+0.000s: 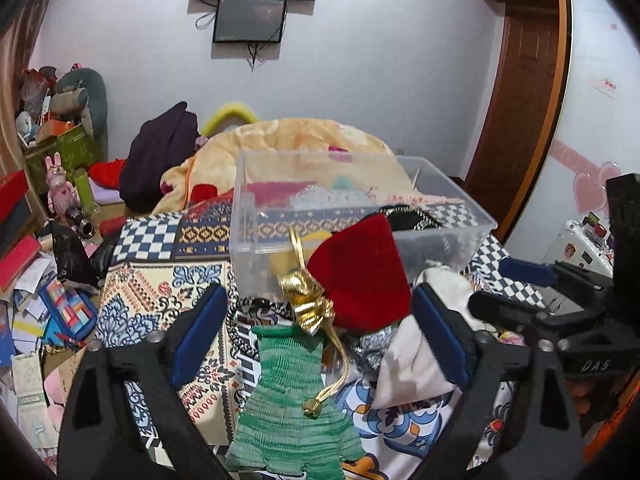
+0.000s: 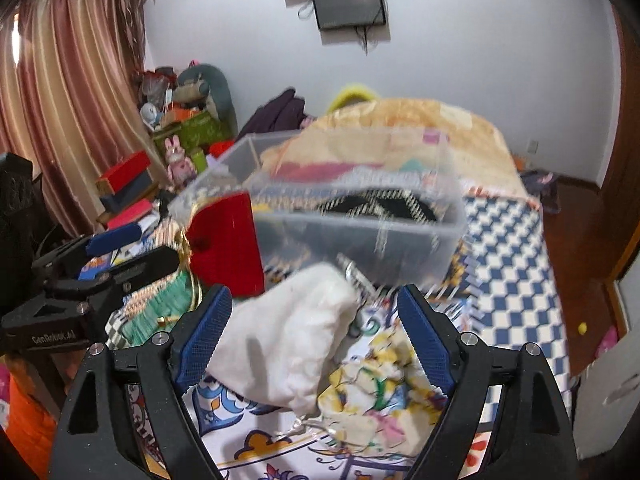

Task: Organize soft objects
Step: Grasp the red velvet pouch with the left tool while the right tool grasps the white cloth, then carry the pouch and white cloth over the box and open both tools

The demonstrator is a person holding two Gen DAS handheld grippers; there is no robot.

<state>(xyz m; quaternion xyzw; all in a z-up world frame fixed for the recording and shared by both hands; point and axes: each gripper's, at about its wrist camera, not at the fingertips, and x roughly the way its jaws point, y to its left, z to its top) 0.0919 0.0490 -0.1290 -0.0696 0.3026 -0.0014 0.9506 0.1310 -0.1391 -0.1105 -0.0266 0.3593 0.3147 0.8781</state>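
A clear plastic bin (image 1: 360,208) stands on the patterned bed cover, with a black-and-white item and other cloth inside; it also shows in the right wrist view (image 2: 400,248). In front of it lie a red velvet pouch (image 1: 360,276) with a gold ribbon (image 1: 310,304), a green mesh pouch (image 1: 292,396), a white cloth bag (image 1: 408,364) and a silver sparkly item (image 1: 376,346). My left gripper (image 1: 316,336) is open above the green pouch. My right gripper (image 2: 312,336) is open over the white bag (image 2: 296,332) and a yellow floral pouch (image 2: 376,404).
An orange blanket (image 1: 288,140) and dark clothing (image 1: 160,160) are piled behind the bin. Boxes, papers and toys clutter the floor at the left (image 1: 36,280). A wooden door (image 1: 520,92) is at the right. The right view is motion-blurred.
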